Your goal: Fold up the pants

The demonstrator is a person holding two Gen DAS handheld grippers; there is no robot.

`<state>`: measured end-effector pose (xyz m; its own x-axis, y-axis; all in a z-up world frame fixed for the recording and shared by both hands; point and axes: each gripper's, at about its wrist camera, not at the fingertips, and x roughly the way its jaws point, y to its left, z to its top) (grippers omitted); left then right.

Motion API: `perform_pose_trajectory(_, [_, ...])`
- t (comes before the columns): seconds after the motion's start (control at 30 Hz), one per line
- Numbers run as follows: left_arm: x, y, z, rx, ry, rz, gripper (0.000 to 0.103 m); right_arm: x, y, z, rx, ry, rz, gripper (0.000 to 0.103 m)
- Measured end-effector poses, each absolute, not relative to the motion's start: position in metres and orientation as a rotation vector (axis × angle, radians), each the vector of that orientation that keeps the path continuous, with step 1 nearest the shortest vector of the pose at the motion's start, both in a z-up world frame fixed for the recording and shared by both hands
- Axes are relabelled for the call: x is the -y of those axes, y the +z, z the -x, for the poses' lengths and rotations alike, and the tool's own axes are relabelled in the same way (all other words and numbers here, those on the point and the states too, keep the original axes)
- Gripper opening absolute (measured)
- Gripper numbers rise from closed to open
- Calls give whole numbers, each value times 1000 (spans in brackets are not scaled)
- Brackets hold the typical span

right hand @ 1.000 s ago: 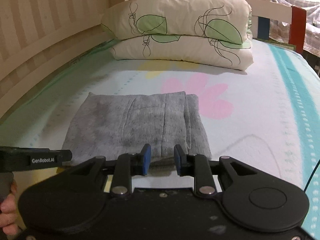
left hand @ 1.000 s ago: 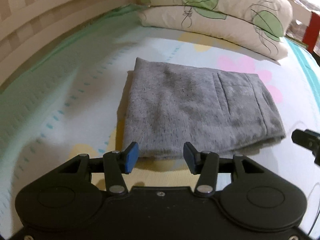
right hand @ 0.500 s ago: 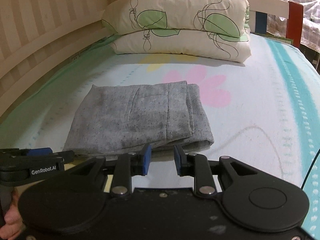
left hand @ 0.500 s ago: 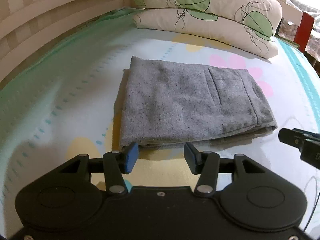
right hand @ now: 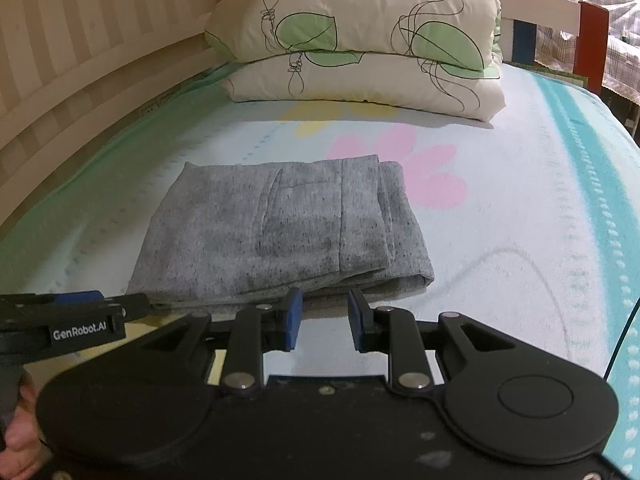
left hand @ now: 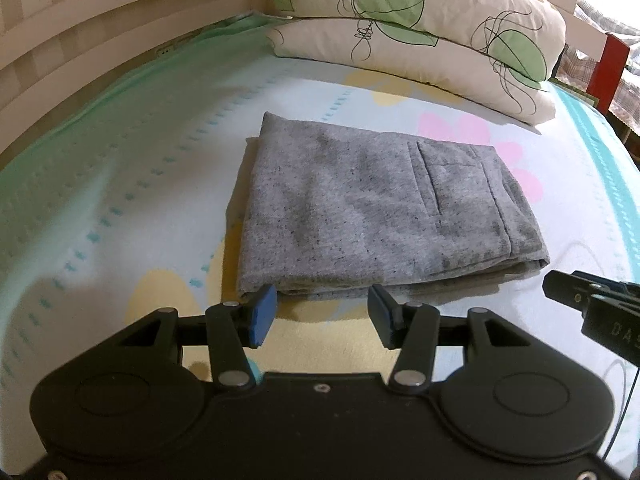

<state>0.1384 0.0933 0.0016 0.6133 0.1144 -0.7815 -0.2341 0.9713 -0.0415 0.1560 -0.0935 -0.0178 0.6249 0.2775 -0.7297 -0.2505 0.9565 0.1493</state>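
Observation:
The grey pants [left hand: 368, 208] lie folded into a flat rectangle on the bed, a back pocket facing up; in the right wrist view the grey pants [right hand: 276, 236] sit just beyond the fingers. My left gripper [left hand: 322, 312] hangs open just short of the bundle's near edge, nothing between its blue pads. My right gripper [right hand: 322, 316] is also open, with a narrower gap, in front of the near right corner and clear of the cloth. Each gripper shows at the edge of the other's view: the right gripper [left hand: 592, 300], the left gripper [right hand: 68, 320].
Two stacked leaf-print pillows [right hand: 360, 44] lie at the head of the bed. A slatted wooden rail [left hand: 80, 40] runs along the left side. The flowered sheet [right hand: 500, 208] stretches to the right of the pants. A hand [right hand: 16, 432] shows at the lower left.
Both grippers have drawn back a little from the pants, so the folded bundle sits farther beyond the fingertips. The pants have not moved and the jaws keep the same gaps.

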Motion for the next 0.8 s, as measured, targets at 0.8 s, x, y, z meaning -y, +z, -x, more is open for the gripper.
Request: perform_pose_trajectory(0.8, [-91, 0, -140, -904, 208, 140, 58, 91, -23, -159, -849, 309, -40, 25])
